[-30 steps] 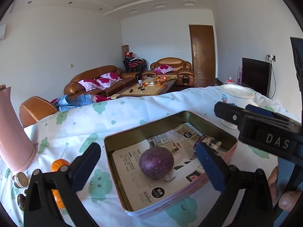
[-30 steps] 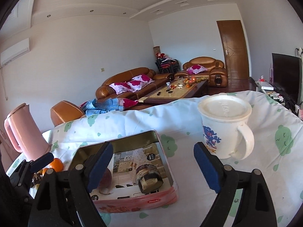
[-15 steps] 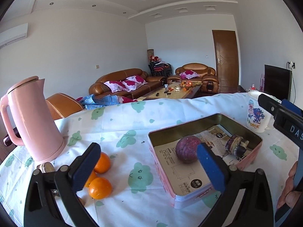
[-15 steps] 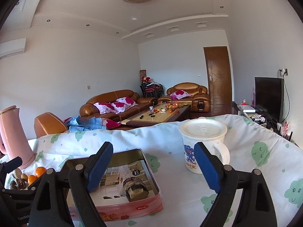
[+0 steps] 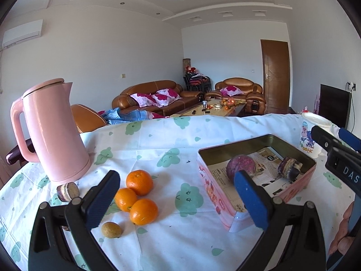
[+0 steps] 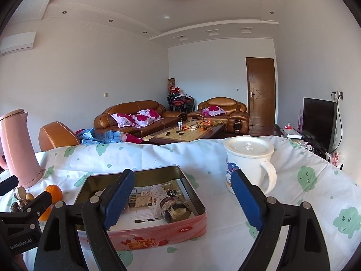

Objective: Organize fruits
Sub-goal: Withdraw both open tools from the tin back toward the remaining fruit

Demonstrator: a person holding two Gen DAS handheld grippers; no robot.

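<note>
A pink tin box (image 5: 300, 181) stands on the table and holds a whole purple fruit (image 5: 240, 168) and a cut purple fruit half (image 5: 288, 170). Three oranges (image 5: 139, 182) lie left of it, with a small brown fruit (image 5: 111, 229) in front and a cut half (image 5: 67, 191) by the kettle. My left gripper (image 5: 177, 203) is open and empty above the cloth between oranges and tin. My right gripper (image 6: 183, 199) is open and empty, above the tin (image 6: 158, 237), where the cut half (image 6: 174, 209) shows.
A pink kettle (image 5: 50, 131) stands at the left on the cloud-print tablecloth (image 5: 171, 140). A white lidded mug (image 6: 247, 162) stands right of the tin. The table's far edge drops off to a living room with sofas.
My left gripper has swung left and pulled back from over the tin, bringing the oranges and kettle into view. My right gripper has risen and drawn back slightly. Both stay open.
</note>
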